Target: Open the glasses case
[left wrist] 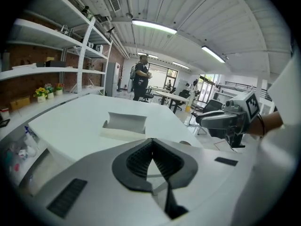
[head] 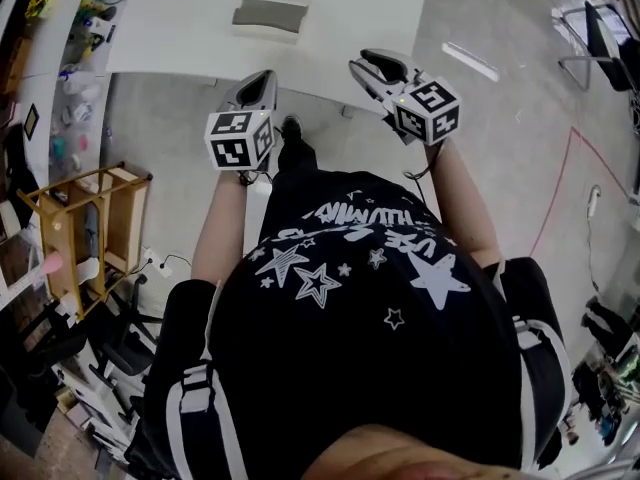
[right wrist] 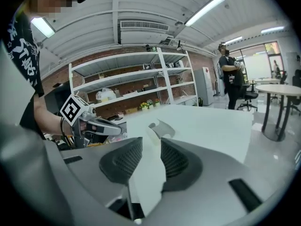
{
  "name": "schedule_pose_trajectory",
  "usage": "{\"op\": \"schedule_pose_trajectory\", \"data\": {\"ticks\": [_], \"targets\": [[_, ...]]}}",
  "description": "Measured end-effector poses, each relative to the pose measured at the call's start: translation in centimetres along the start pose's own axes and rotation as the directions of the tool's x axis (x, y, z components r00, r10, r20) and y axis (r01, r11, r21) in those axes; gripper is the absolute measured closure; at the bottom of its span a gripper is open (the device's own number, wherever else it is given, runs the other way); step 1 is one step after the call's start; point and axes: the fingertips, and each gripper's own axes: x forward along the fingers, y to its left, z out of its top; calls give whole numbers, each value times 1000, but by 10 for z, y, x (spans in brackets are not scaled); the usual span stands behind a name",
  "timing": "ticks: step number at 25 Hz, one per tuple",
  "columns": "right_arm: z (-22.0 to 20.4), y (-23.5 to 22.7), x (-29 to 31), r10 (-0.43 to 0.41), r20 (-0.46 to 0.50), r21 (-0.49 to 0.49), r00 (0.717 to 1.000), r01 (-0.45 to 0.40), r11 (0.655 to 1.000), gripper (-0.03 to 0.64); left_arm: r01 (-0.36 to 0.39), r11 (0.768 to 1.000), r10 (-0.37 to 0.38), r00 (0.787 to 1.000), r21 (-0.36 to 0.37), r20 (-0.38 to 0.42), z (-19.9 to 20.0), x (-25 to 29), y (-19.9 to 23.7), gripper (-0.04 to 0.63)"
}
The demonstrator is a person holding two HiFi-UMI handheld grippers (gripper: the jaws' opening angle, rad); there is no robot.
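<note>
The white desk (head: 180, 28) fills the upper part of the head view. A wooden shelf rack (head: 85, 230) stands on the floor at the left of that frame. You hold both tongs up side by side at upper centre, at the desk's near edge, each pointing towards it.

Your left tongs (left wrist: 151, 141) are closed, tips meeting, with nothing between them. Your right tongs (right wrist: 149, 142) stand partly apart with a clear gap and grip nothing; only the desk top shows through.

The glasses case (head: 270, 15), pale with a grey face, lies on the desk at top centre of the head view, well apart from both tongs. In the left gripper view one side stands up from a flat base; whether it is fully open cannot be told.
</note>
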Motion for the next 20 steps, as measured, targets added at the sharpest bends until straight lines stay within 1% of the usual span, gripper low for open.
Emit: {"op": "schedule_pose_trajectory", "data": {"ticks": [2, 7, 9, 11, 14, 17, 18, 20], "targets": [[-16, 4, -22, 19, 6, -1, 1000, -19, 1000, 497, -28, 1000, 28, 999, -14, 23, -11, -17, -23, 583], [-49, 27, -65, 86, -4, -40, 996, -86, 995, 539, -93, 993, 98, 992, -73, 79, -35, -56, -72, 583], [-60, 37, -79, 110, -7, -38, 994, -110, 993, 551, -117, 989, 126, 987, -94, 96, -42, -72, -88, 583], [-72, 48, -95, 131, 0, -19, 991, -131, 991, 559, -131, 986, 141, 984, -99, 105, -51, -89, -106, 583], [-92, 65, -112, 161, 13, 17, 987, -161, 987, 566, -139, 984, 152, 982, -114, 111, -67, -117, -130, 583], [-111, 81, -125, 181, 12, 41, 983, -181, 983, 566, -110, 978, 135, 982, -178, 136, -80, -142, -152, 583], [-116, 86, -128, 190, 14, 51, 982, -191, 980, 566, -104, 977, 132, 980, -188, 146, -83, -149, -159, 583], [-120, 97, -133, 211, 24, 65, 977, -212, 975, 566, -104, 977, 135, 977, -187, 162, -87, -162, -168, 583]]}}
